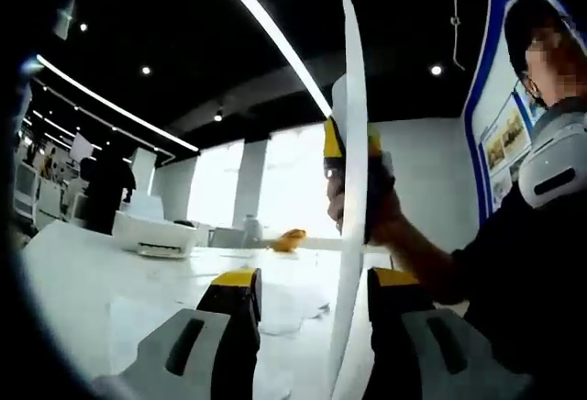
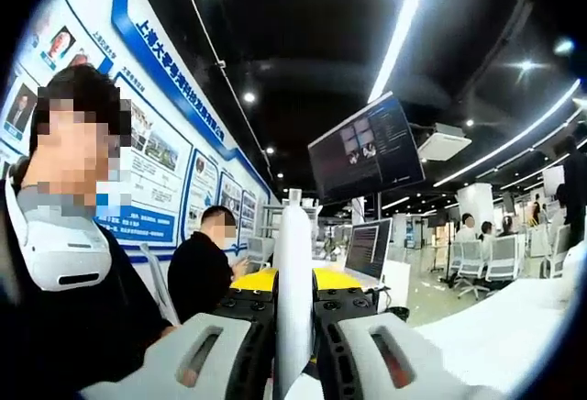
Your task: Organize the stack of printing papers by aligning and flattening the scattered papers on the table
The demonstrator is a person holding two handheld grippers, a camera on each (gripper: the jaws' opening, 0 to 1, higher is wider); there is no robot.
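A stack of white printing paper (image 1: 349, 235) stands upright and edge-on between the two grippers, above the white table (image 1: 83, 281). My left gripper (image 1: 316, 281) is open, its yellow-tipped jaws wide apart, with the paper's edge running close to the right jaw. My right gripper (image 1: 353, 157) faces me from behind the paper, held by a hand and clamped on the sheets. In the right gripper view the paper (image 2: 293, 272) rises between the near-closed jaws of my right gripper (image 2: 293, 327). More loose sheets (image 1: 284, 304) lie flat on the table.
A white printer (image 1: 156, 235) and a yellow object (image 1: 289, 239) sit at the table's far side. The person holding the grippers (image 1: 532, 262) is at the right. A seated person (image 2: 204, 276), monitors (image 2: 367, 148) and office chairs (image 2: 477, 262) fill the room behind.
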